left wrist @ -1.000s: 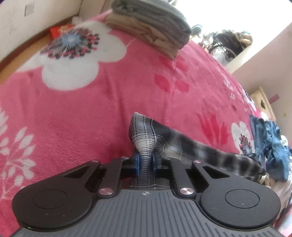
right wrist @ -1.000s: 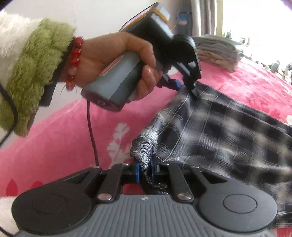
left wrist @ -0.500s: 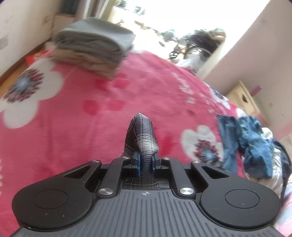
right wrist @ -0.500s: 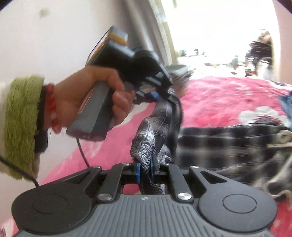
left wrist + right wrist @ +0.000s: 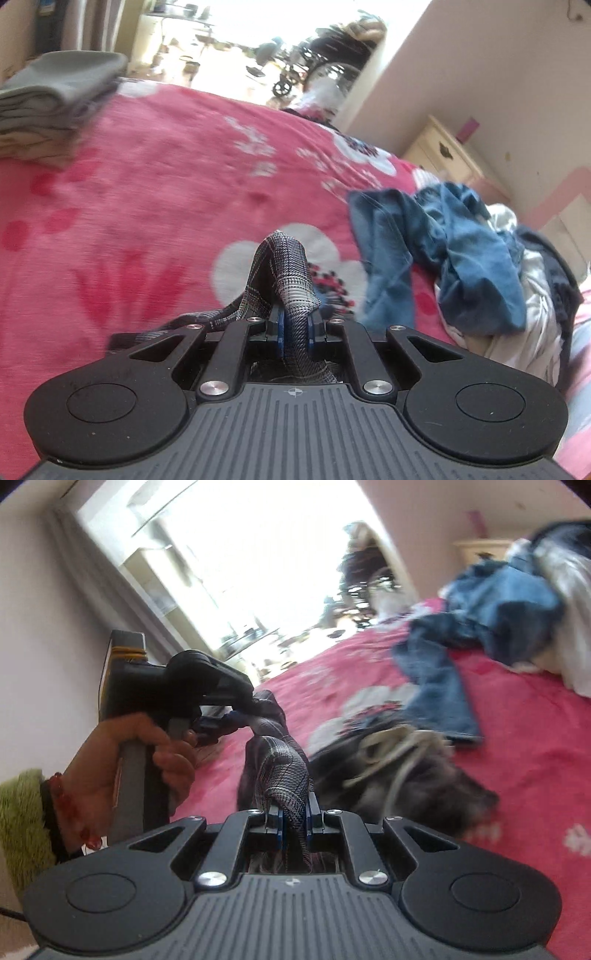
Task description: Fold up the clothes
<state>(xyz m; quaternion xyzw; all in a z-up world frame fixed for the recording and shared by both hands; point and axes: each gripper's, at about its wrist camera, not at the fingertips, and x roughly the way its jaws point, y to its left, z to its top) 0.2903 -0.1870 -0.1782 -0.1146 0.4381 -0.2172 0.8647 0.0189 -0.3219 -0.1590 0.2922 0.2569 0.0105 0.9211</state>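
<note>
Left claw (image 5: 294,326) tilted down over bed (image 5: 147,206), clenched on plaid shirt (image 5: 284,266). Right claw (image 5: 295,818) clenched on same shirt. Left hand (image 5: 125,764) wraps handle. Shirt hangs between claws, above bed middle.

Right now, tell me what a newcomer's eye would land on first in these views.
First, the plaid garment: a bunched fold juts up between the pads of the right gripper, and the left gripper pinches another fold of it. Beneath lies the bright pink flowered blanket, with crumpled blue denim clothes heaped at its right side and a folded grey stack at the far left.
</note>
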